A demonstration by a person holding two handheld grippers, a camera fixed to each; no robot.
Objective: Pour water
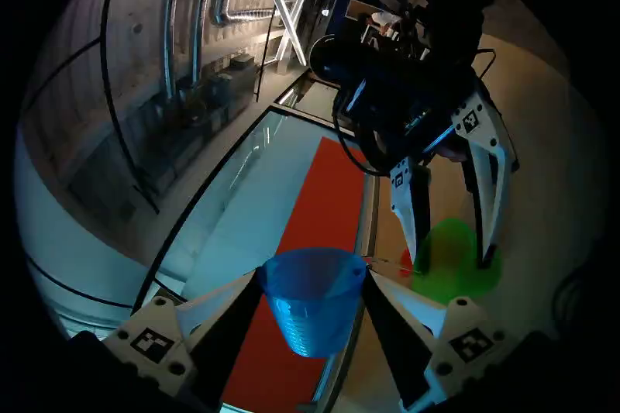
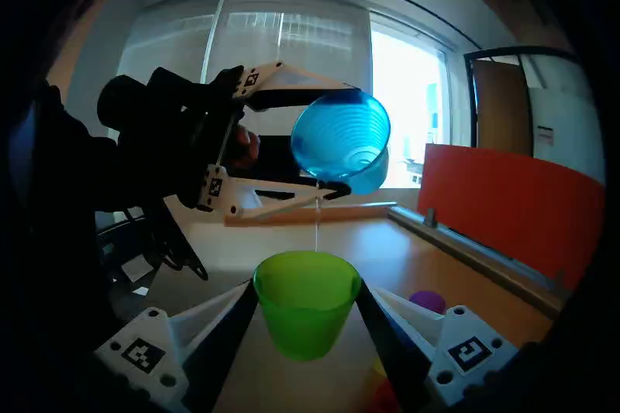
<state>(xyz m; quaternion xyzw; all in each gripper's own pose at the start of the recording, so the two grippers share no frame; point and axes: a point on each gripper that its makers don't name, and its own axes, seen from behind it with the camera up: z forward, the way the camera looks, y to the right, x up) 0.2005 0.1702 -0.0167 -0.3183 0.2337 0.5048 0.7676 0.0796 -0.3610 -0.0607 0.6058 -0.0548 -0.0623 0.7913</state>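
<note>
My left gripper (image 1: 314, 301) is shut on a translucent blue cup (image 1: 313, 301). In the right gripper view that blue cup (image 2: 341, 138) is tipped on its side above a green cup (image 2: 307, 312), and a thin stream of water (image 2: 316, 219) falls from its rim into the green cup. My right gripper (image 2: 307, 316) is shut on the green cup and holds it upright. In the left gripper view the right gripper (image 1: 453, 258) is seen farther off, its fingers on either side of the green cup (image 1: 453, 258) over the wooden table (image 1: 542, 204).
An orange partition panel (image 2: 511, 204) stands along the table's edge on the right. A small purple object (image 2: 428, 301) and a red one (image 2: 385, 396) lie on the table (image 2: 232, 258) beside the green cup. Bright windows are behind. A person's dark sleeve (image 2: 70, 196) is at the left.
</note>
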